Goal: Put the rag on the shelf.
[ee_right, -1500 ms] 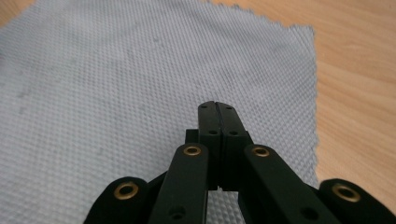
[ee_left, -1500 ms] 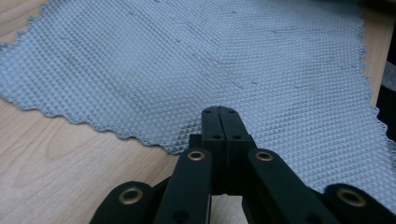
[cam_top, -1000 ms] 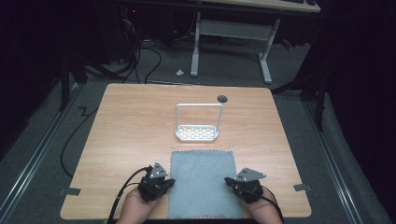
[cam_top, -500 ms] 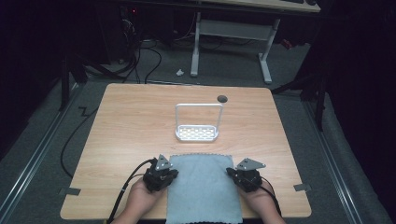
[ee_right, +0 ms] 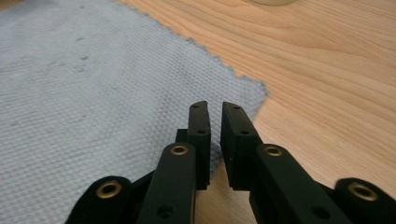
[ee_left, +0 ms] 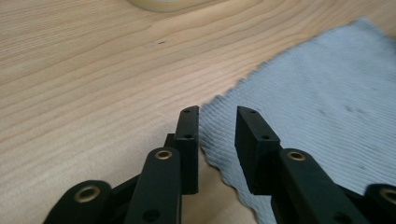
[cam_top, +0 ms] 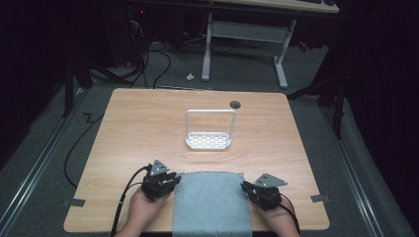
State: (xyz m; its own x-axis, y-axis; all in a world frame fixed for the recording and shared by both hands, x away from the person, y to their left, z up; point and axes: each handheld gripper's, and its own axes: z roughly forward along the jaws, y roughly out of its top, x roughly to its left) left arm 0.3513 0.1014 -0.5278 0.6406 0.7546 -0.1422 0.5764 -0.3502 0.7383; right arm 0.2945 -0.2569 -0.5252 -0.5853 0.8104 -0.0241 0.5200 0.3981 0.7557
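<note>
High view with both gripper views. A grey cloth (cam_top: pixel 212 202) lay flat at the near edge of the table (cam_top: pixel 138 128), its front hem running past the bottom of the frame. Compared with a second earlier, when both grippers rested on its side edges well down the cloth, the hands had moved forward to the far corners, and the cloth sat slightly nearer the person. The left gripper (cam_top: pixel 171 180) stood at the far left corner, jaws a narrow gap apart with the scalloped edge lying between and under them (ee_left: pixel 217 135); nothing was pinched yet. The right gripper (cam_top: pixel 246 187) stood at the far right corner, jaws almost closed, a thin slit remaining (ee_right: pixel 215 140); whether any cloth was caught in that slit could not be told. Judged from this, the shift marked a change of hold from sides to corners, probably ahead of a fold or lift. Beyond the cloth, bare wood ran to a white rack (cam_top: pixel 209 132) at mid-table, and a small dark hole (cam_top: pixel 235 104) lay behind it. Open table lay to either side of both hands
</note>
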